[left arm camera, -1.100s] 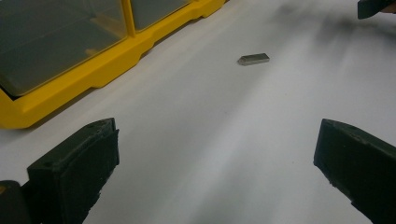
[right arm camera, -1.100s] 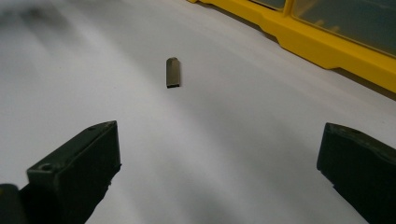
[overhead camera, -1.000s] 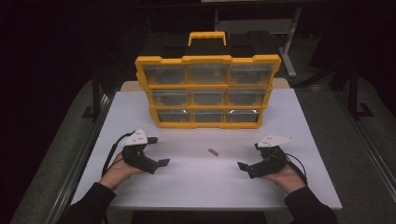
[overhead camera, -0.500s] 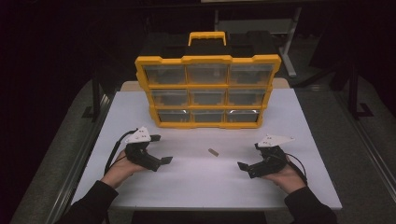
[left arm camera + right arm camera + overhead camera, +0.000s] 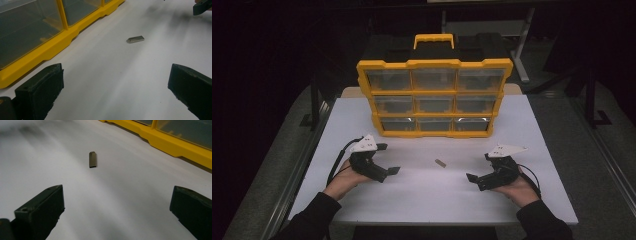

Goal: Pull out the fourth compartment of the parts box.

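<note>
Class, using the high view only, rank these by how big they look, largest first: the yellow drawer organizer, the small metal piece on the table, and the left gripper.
1. Yellow drawer organizer, by far the largest.
2. Left gripper, much smaller.
3. Small metal piece, the smallest, a tiny sliver on the white table.

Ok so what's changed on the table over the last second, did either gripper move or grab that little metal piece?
Only a small shift: the left gripper edged a little inward toward the table's middle. Nothing was grabbed. The right gripper stayed put, and both remain open and empty. The small grey metal bar lies in the same spot on the white table, in front of the yellow drawer organiser.
</note>
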